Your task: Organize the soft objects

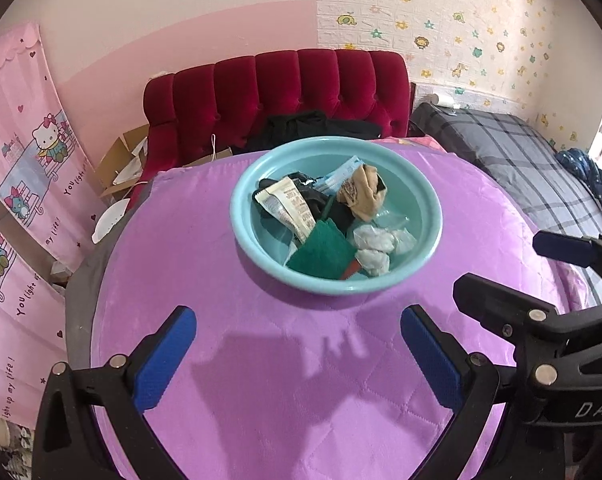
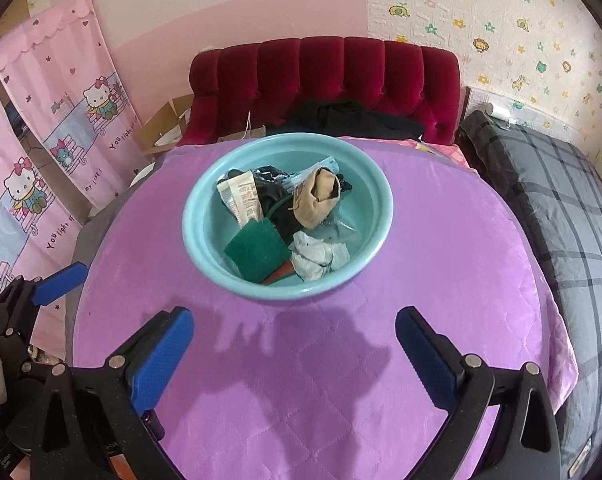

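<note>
So, purple quilted satin cloth (image 2: 441, 280) covers the round table, with the light blue round plastic basin (image 2: 205, 256) sitting on it toward the far side; everything below is placed relative to that basin. Behind the basin: dark red tufted velvet headboard (image 2: 341, 76) with black clothing (image 2: 353, 118) heaped at its base. Right of the basin: grey plaid bedding (image 2: 561, 208). Left of it: pink cartoon-cat curtain (image 2: 61, 120).

Left gripper (image 1: 299, 354) hovers over the cloth just in front of the basin, blue-padded fingers spread wide, holding nothing. Right gripper (image 2: 295, 354) likewise in front of the basin, fingers wide apart, empty; it also shows at the right edge of the left wrist view.

Inside the basin, piled together: green square scouring pad (image 2: 257, 250) at the near left, crumpled white tissue wad (image 2: 319, 256) at the near right, beige rolled sock (image 2: 315, 200) at the centre right, white printed squeeze tube (image 2: 243, 196) at the far left, black fabric (image 2: 275, 204) in the middle beneath them.
</note>
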`<state>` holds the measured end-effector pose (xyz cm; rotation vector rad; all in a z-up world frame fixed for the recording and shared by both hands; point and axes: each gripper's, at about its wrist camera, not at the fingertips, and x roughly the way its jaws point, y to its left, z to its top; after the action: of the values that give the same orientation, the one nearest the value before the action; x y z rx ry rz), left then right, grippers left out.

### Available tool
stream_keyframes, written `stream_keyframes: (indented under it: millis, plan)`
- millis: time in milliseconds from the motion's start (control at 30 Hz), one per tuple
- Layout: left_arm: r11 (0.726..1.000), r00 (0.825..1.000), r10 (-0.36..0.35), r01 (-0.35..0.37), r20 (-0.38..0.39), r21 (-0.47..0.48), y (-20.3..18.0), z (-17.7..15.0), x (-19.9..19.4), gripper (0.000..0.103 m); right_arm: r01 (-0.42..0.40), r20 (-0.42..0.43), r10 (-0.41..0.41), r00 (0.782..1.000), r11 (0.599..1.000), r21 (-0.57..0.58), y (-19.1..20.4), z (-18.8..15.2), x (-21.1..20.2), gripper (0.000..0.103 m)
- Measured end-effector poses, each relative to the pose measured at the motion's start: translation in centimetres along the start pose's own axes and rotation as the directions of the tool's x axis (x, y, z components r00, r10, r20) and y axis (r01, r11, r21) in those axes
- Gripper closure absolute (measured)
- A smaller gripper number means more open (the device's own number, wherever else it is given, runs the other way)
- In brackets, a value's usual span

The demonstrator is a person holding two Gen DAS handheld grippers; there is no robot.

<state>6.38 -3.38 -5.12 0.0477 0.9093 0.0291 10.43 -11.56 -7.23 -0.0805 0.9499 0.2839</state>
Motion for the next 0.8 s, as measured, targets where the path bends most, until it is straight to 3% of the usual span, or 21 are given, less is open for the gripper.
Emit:
stream_keyframes:
  millis: [467,800]
  plan:
    - [1.0,1.0,0.014,-0.014,0.005,-0.004,-0.8,-3.9,-0.5,0.0,0.019,0.053,-0.017,0.998,0.999,-0.039,1.2,-4.6,-1.5,0.0]
    - [1.0,1.0,0.023,-0.023,0.012,0.004,-1.0,-4.4,-0.9,0.0,0.02,0.045,-0.017,0.999,0.998,-0.054,1.5,-5.4,-1.5,0.0]
